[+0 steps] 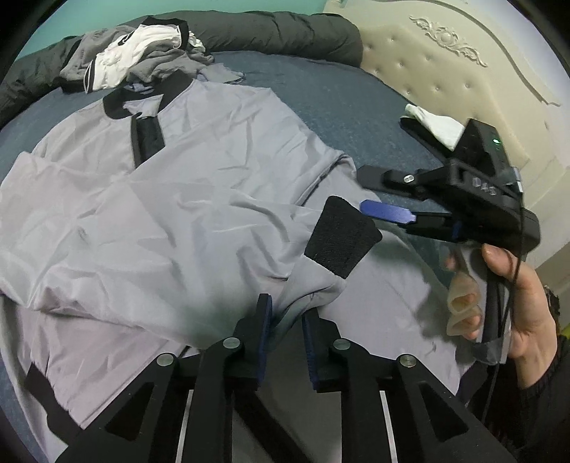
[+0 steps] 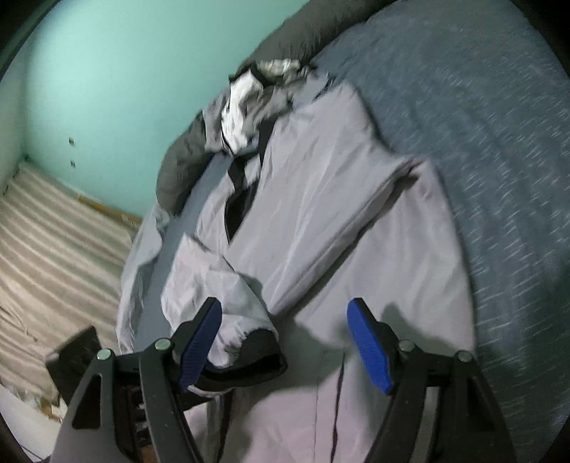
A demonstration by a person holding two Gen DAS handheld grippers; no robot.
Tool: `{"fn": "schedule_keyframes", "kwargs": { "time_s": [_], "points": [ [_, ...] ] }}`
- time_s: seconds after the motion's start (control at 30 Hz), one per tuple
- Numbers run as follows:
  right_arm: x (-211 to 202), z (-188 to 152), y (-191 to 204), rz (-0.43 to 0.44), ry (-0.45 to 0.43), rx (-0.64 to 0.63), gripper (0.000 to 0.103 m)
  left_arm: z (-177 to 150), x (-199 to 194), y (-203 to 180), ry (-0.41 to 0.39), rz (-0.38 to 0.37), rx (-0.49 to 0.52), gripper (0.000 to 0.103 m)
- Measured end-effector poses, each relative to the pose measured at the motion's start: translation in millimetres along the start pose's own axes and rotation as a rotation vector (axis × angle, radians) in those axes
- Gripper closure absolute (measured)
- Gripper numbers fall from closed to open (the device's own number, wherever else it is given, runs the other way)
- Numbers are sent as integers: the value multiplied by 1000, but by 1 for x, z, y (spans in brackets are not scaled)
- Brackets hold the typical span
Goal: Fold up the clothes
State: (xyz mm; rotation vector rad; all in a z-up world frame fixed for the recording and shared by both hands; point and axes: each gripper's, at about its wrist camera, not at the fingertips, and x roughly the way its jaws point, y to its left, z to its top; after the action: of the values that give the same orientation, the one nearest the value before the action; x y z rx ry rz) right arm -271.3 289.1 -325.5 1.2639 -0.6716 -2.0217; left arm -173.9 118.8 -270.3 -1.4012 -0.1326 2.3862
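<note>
A light grey jacket (image 1: 185,185) with black collar, placket and cuffs lies spread on the blue bed (image 1: 338,99). One sleeve is folded across its body. My left gripper (image 1: 286,324) sits at the bottom of the left wrist view, shut on that sleeve's fabric just behind the black cuff (image 1: 342,238). To the right, a hand (image 1: 523,302) holds my right gripper (image 1: 377,194) a little above the jacket's edge. In the right wrist view the right gripper (image 2: 285,343) is open, its blue pads (image 2: 370,345) wide apart over the jacket (image 2: 356,220), with the cuff (image 2: 256,352) between them, untouched.
A pile of grey and white clothes (image 1: 135,57) lies at the far side of the bed against a dark rolled duvet (image 1: 270,32). A white folded item (image 1: 438,124) lies by the padded headboard (image 1: 445,64). Striped flooring (image 2: 53,249) is beside the bed.
</note>
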Motion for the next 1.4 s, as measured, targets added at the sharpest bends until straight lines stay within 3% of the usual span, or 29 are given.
{"fn": "schedule_keyframes", "kwargs": {
  "time_s": [0.07,0.13,0.2,0.3,0.57,0.67,0.73,0.83,1.03,1.13,1.23,1.4],
  "points": [
    [8,-3,4,-4,36,-19,29,-5,-2,2,-1,8,2,76],
    [17,-6,7,-8,73,-38,29,-8,2,4,20,18,-4,64],
    [25,-9,11,-13,109,-56,29,-10,4,5,27,17,-13,45],
    [38,-14,16,-19,164,-85,29,-12,2,5,16,20,-22,34],
    [41,-22,22,-21,194,-149,33,-13,-35,30,-31,79,-63,33],
    [42,-25,25,-22,203,-173,44,-15,-53,55,-46,120,-115,32],
    [42,-27,26,-22,209,-189,69,-16,-67,72,-62,143,-147,31],
    [41,-30,28,-21,210,-209,82,-21,-87,102,-90,169,-214,29],
    [18,-25,33,4,142,-212,94,-37,-105,167,-77,318,-345,28],
    [1,-19,27,9,90,-187,94,-41,-107,193,-70,369,-389,28],
    [-14,-13,17,-2,52,-166,94,-39,-102,207,-52,432,-380,28],
    [-23,-9,5,-21,30,-142,95,-27,-85,221,-32,462,-361,29]
  ]
}}
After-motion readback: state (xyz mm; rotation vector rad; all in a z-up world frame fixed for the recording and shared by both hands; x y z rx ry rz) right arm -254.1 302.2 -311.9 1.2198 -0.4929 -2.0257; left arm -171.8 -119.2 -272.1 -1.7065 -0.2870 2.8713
